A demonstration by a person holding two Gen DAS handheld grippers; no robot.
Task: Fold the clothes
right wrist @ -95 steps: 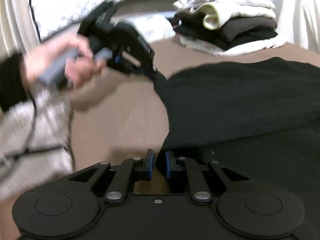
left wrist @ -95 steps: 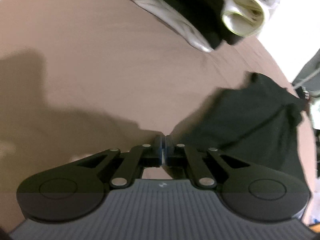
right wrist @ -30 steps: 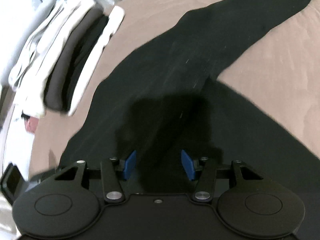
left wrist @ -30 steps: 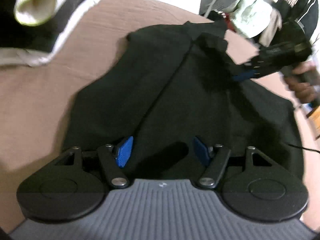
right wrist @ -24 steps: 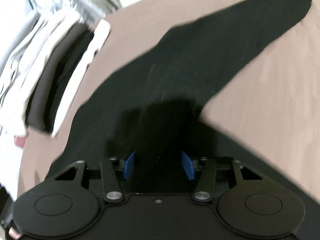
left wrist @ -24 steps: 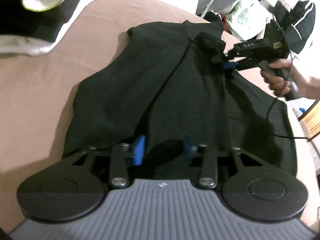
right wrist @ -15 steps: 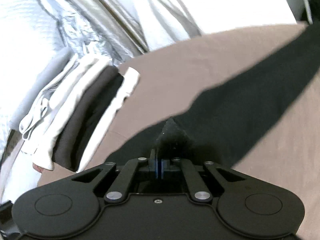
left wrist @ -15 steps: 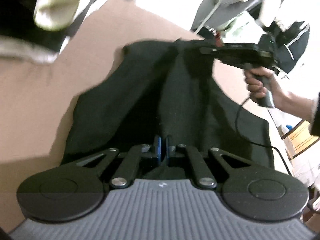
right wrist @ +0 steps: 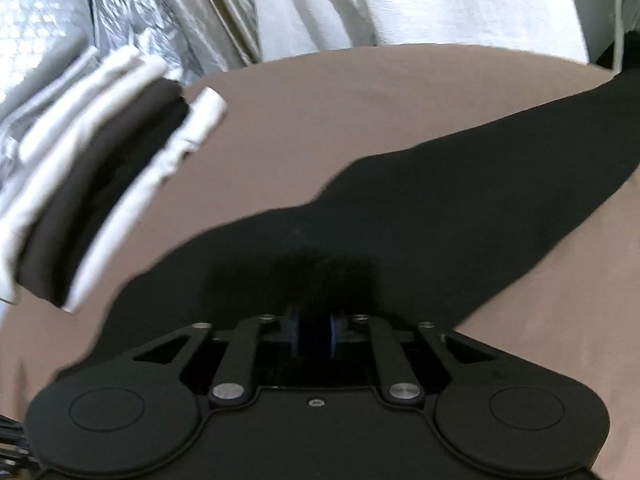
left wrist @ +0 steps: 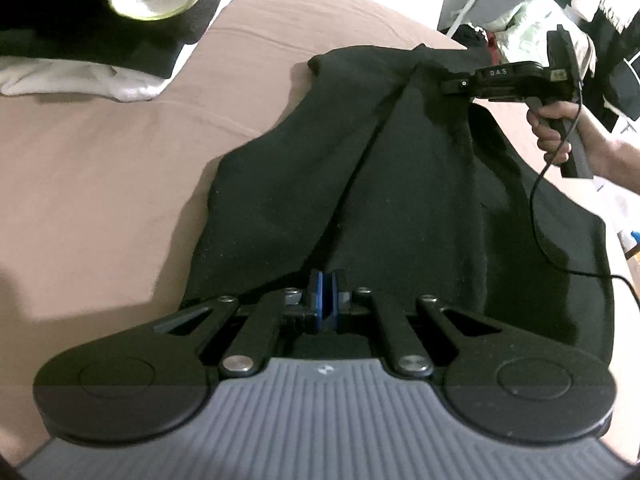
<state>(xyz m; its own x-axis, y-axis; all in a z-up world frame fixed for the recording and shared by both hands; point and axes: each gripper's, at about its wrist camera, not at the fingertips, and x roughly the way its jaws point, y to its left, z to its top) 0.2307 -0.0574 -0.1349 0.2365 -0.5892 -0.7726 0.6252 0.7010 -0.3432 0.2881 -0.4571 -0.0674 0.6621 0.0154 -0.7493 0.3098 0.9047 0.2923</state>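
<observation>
Mid-bed (left wrist: 100,168): black garment (left wrist: 400,184) lies spread. Left gripper (left wrist: 325,294) and right gripper (right wrist: 312,330), jaws apart a second ago, now clamp its fabric, right seemingly, blurred; probably a fold lift.

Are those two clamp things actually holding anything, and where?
Both grip the black garment: the left gripper pinches its near edge, the right gripper its far end.

Black hand-held gripper (left wrist: 325,294), blue pads (left wrist: 319,292)

"DAS" in pale letters on the right gripper (left wrist: 460,85) body.
</observation>
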